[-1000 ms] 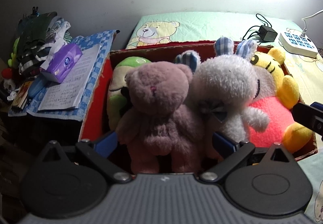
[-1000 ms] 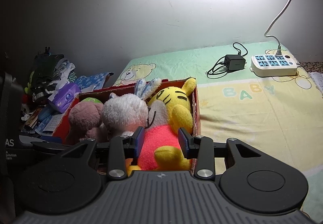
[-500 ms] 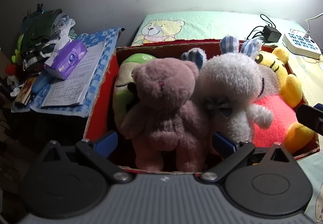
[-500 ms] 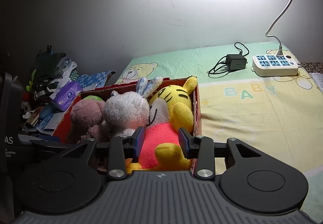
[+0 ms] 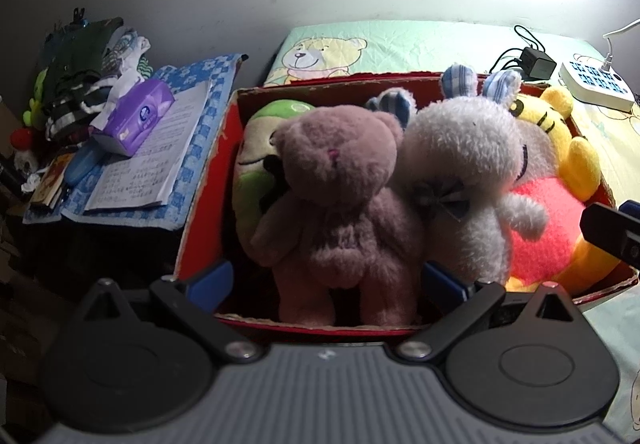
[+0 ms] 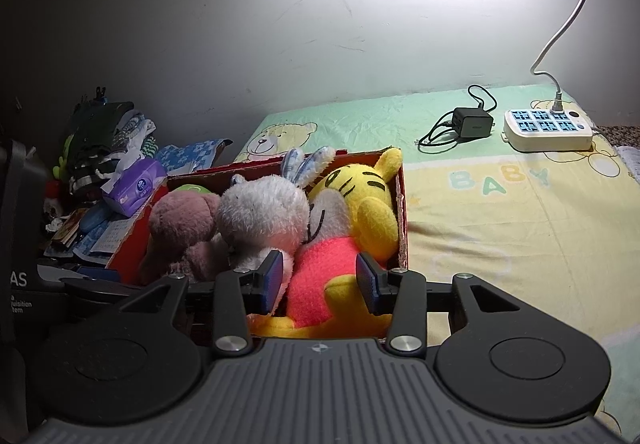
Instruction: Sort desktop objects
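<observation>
In a red box [image 5: 208,180] on a bed, four soft toys sit packed side by side: a green toy [image 5: 260,148] at the left wall, a brown bear [image 5: 340,196], a grey rabbit [image 5: 468,172] and a yellow bear [image 6: 360,212] at the right wall. The left gripper [image 5: 326,278] hangs spread wide at the near rim, its pads either side of the brown bear's legs and gripping nothing. The right gripper [image 6: 320,282] is also parted, framing the yellow bear's red belly without clamping it. The toys look sorted, so that part seems done. Still loose are a tissue pack [image 5: 134,116], papers [image 5: 148,156] and piled clothes [image 5: 84,76] on the side table, and a charger [image 6: 472,122] and power strip [image 6: 548,128] on the sheet
</observation>
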The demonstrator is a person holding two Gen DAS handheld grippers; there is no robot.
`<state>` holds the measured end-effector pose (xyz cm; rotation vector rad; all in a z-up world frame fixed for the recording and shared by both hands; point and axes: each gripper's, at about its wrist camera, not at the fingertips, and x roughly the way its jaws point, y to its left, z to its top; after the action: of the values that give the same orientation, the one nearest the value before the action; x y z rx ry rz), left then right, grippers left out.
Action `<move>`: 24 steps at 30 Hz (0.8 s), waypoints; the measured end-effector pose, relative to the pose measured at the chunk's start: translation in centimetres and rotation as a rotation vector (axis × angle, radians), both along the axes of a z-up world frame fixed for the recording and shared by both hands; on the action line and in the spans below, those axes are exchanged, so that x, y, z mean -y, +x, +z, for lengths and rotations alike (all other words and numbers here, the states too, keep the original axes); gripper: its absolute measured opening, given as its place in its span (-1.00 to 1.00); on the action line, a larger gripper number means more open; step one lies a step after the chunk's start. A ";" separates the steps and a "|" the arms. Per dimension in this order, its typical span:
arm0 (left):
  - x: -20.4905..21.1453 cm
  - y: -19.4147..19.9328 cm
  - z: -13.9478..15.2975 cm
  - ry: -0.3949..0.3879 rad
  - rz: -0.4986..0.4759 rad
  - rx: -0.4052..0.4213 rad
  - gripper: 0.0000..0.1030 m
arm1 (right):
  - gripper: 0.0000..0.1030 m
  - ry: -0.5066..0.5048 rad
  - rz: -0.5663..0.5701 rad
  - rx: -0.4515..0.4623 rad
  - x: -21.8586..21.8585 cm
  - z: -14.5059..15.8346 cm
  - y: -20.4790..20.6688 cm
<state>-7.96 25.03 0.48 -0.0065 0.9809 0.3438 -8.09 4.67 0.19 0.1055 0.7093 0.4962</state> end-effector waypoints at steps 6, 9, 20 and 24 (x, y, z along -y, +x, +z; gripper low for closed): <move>-0.5 -0.6 0.1 0.012 -0.007 0.007 0.95 | -0.12 0.000 -0.008 0.004 -0.5 0.0 -0.3; -0.8 -0.8 0.3 0.011 -0.011 0.008 0.95 | -0.12 0.006 -0.007 0.010 -0.8 0.2 -0.7; -2.3 -1.0 0.9 -0.037 -0.052 0.015 0.96 | -0.12 0.002 -0.014 0.020 -2.6 0.8 -1.5; -2.8 -1.1 1.2 -0.036 -0.056 0.042 0.97 | -0.10 0.003 -0.038 0.028 -2.9 1.0 -1.5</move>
<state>-9.03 27.87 1.70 -0.0193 0.9434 0.2739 -9.58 7.58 1.16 0.1144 0.6781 0.4611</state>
